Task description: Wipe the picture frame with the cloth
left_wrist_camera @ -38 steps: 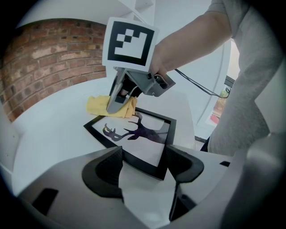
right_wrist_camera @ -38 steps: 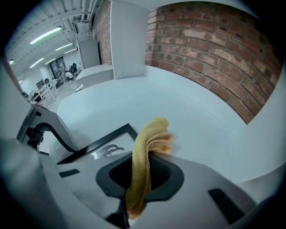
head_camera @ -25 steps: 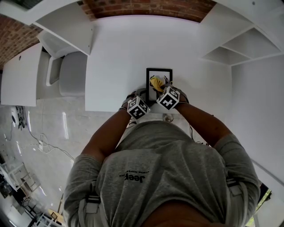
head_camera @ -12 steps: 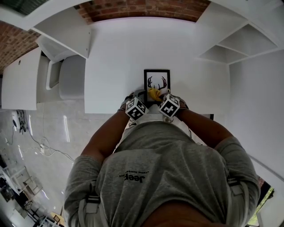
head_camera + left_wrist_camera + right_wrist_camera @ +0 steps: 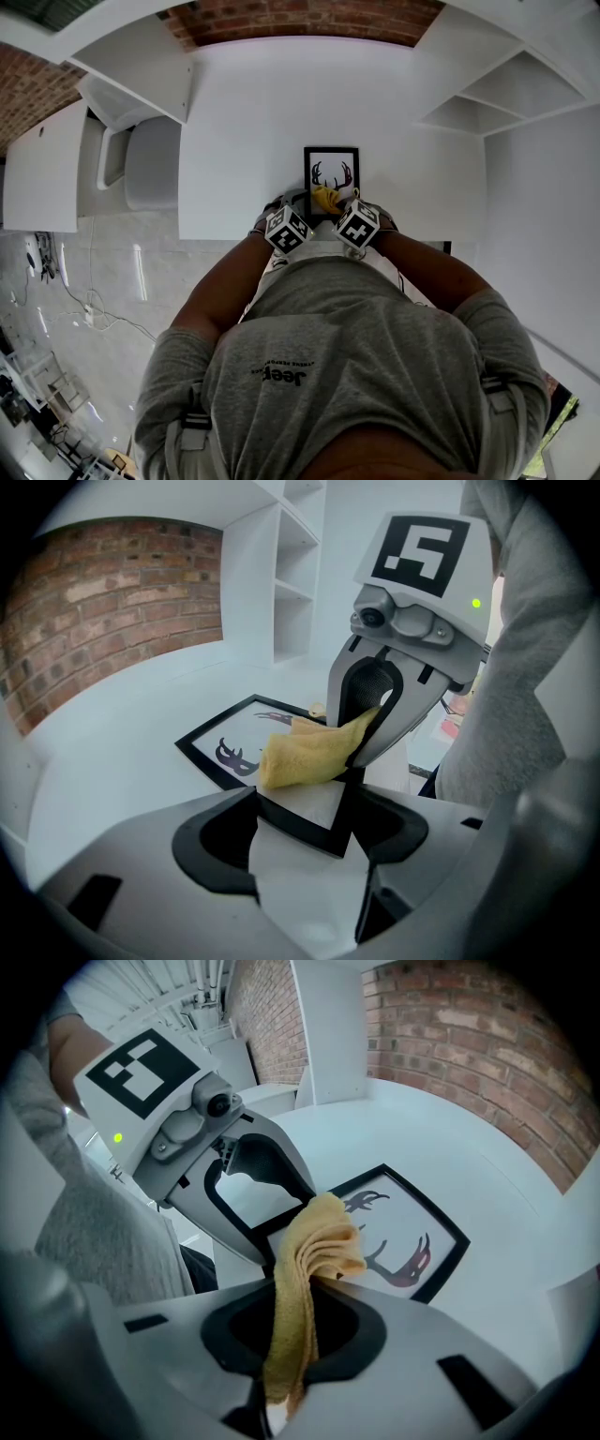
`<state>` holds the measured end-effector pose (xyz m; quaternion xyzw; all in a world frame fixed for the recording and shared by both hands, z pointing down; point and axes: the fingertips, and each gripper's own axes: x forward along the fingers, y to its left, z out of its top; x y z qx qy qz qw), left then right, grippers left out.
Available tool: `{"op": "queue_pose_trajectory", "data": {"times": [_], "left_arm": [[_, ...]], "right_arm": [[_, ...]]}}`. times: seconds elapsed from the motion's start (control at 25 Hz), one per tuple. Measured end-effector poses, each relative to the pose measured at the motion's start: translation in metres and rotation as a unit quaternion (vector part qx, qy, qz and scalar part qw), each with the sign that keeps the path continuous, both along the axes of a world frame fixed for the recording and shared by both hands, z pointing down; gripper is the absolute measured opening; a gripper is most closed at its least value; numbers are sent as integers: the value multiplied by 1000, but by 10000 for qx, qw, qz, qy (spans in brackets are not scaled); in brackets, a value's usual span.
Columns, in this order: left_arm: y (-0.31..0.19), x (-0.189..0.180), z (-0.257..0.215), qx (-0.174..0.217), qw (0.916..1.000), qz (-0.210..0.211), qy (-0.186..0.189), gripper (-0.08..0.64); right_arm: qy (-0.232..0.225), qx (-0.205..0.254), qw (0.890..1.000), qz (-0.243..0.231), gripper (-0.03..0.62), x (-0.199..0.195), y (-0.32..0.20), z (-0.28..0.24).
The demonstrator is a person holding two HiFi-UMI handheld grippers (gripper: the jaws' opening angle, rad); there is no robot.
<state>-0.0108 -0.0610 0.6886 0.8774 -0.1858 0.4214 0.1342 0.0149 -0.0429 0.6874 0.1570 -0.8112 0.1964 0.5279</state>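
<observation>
Cloth (image 5: 309, 1241), yellow, is pinched between the closed jaws of the right gripper (image 5: 295, 1335); it rises out of them in a narrow fold, then bunches and droops forward just past the jaw tips, onto the near part of the frame (image 5: 441, 1269); the bunched end covers the lower middle of the antler print, whose dark and reddish tines show beyond and to the right of the cloth.

Across from it, the left gripper (image 5: 300, 803) has its jaws only part-way apart, drawn in against the frame's near corner; that black corner sits wedged in the gap, its two edges meeting the pads on either side; past the jaw tips the frame lies flat on the white table (image 5: 244, 112), running away from the gripper.

Seen from the head view, the two grippers stand side by side at the frame's near edge, the left at its near left corner, the right just beside it at the near right, tips angled inward toward each other; the cloth lies between them, ahead of both sets of jaws; the frame's far end reaches well beyond both grippers, uncovered.
</observation>
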Motion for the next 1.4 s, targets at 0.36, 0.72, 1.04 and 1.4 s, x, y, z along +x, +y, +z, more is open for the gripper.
{"op": "queue_pose_trajectory", "data": {"times": [0.36, 0.72, 1.04, 1.4], "left_arm": [[0, 0, 1, 16, 10000, -13, 16, 310], [-1, 0, 0, 31, 10000, 3, 37, 310], [0, 1, -2, 36, 10000, -23, 77, 310], [-1, 1, -1, 62, 9999, -11, 110, 310]], "right_arm": [[6, 36, 10000, 8, 54, 0, -1, 2], [-291, 299, 9989, 198, 54, -7, -36, -16], [-310, 945, 9937, 524, 54, -40, -131, -29], [143, 997, 9942, 386, 54, -52, -153, 1]]}}
